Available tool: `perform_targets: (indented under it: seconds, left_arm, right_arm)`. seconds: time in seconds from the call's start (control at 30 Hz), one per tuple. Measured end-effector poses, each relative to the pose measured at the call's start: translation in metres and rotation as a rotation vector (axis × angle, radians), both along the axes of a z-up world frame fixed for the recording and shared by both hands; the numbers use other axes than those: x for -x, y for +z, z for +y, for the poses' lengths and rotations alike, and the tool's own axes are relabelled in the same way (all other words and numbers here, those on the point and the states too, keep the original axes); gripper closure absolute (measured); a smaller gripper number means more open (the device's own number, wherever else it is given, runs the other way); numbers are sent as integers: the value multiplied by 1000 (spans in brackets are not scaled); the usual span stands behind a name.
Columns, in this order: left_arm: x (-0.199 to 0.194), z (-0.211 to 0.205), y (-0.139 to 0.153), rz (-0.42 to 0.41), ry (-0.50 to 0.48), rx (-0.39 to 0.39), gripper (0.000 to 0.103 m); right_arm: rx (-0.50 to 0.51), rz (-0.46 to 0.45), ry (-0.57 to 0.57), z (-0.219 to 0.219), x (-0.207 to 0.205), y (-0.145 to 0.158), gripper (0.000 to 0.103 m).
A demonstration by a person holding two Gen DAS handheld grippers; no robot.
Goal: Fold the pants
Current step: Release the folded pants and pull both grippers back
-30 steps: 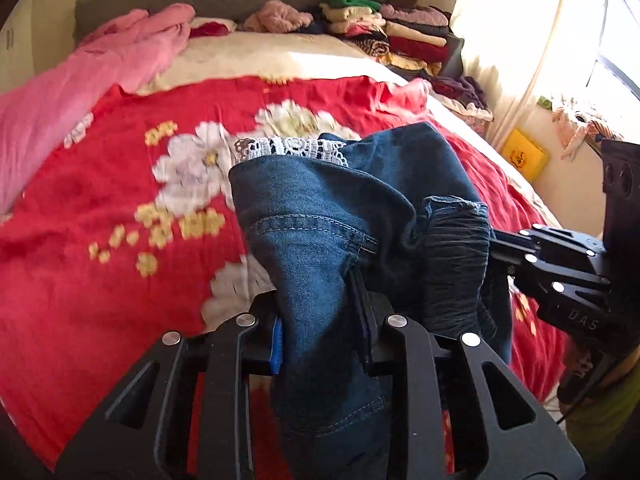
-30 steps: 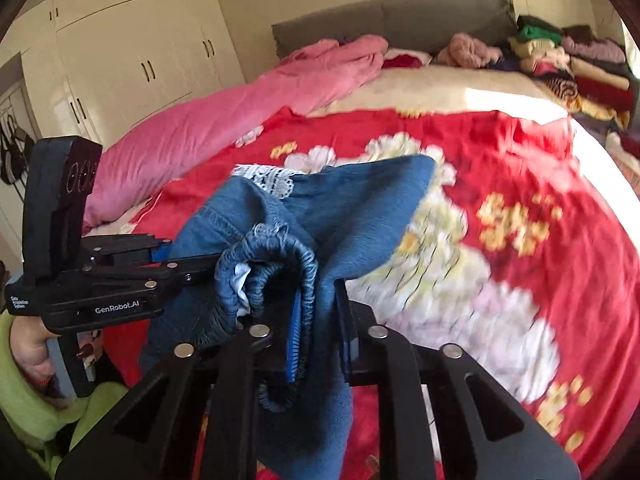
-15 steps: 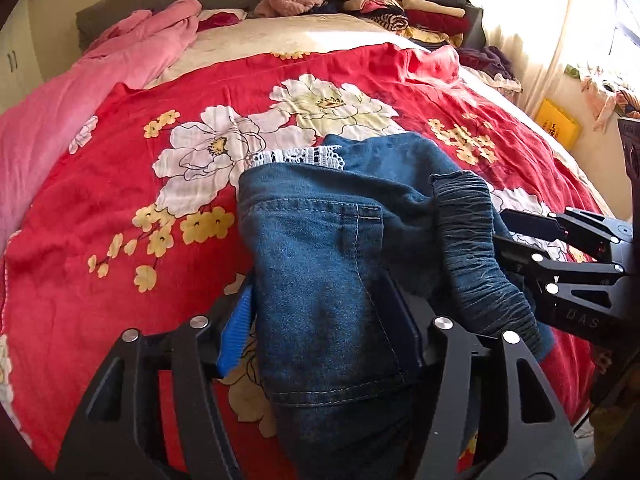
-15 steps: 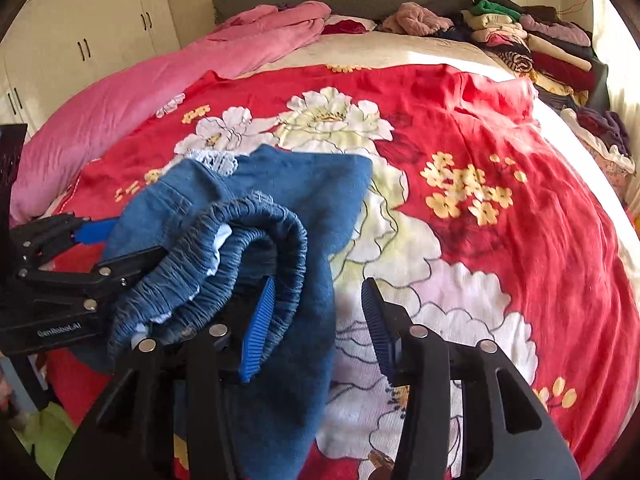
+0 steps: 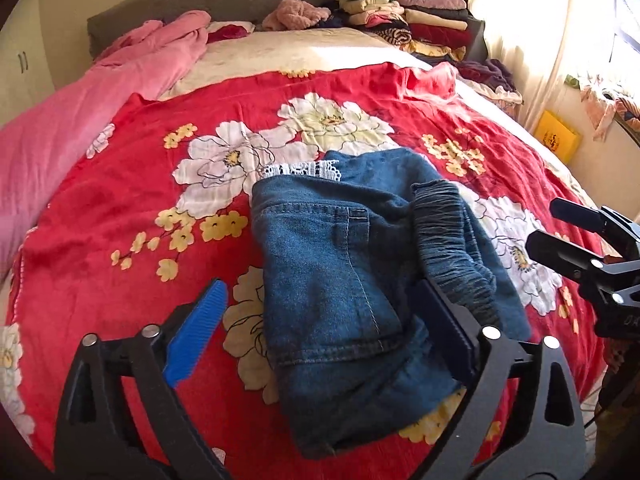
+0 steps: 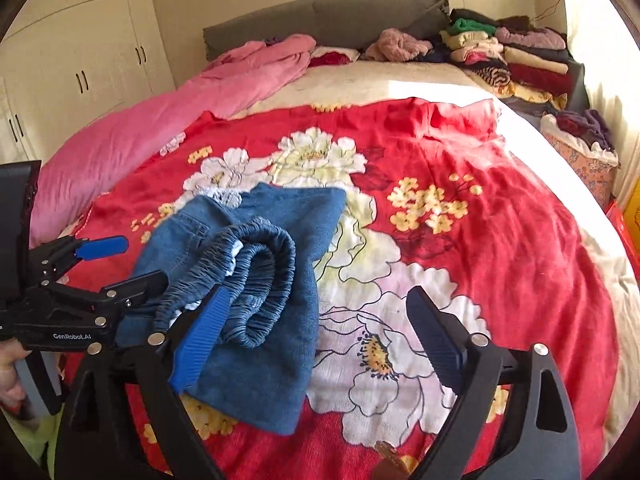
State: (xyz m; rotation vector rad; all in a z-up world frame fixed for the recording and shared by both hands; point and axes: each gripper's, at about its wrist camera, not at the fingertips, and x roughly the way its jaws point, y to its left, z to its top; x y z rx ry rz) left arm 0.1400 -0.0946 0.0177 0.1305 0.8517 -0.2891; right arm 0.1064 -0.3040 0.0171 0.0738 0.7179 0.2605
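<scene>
Blue denim pants (image 5: pixel 340 272) lie folded in a bundle on the red flowered blanket (image 5: pixel 120 208), with the gathered elastic waistband (image 5: pixel 452 240) on top at the right and white lace at the far edge. They also show in the right wrist view (image 6: pixel 256 280). My left gripper (image 5: pixel 320 312) is open, with its fingers on either side of the bundle's near end and not pinching it. My right gripper (image 6: pixel 316 316) is open and empty, just right of the pants. It shows in the left wrist view (image 5: pixel 568 224).
A pink quilt (image 6: pixel 160 128) lies along the left side of the bed. Stacks of folded clothes (image 6: pixel 504 56) sit at the headboard's right. A basket of clothes (image 6: pixel 584 152) and a yellow box (image 5: pixel 558 136) stand beside the bed on the right.
Both grippers opened and let go of the pants. The pants dropped from being held up onto the blanket. Both grippers pulled back a little.
</scene>
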Motion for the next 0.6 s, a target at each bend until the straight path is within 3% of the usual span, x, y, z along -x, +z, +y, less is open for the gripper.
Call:
perform_targets:
  seconds: [0.23,0.6]
  left_arm:
    - [33,5,23,-56,13,28,10]
    - [87,19,40,-93,53,84,10]
  right_arm:
    - [-7,-95,-19,-8,38,27,5]
    - [-6,-114,-32,-13,81,33,5]
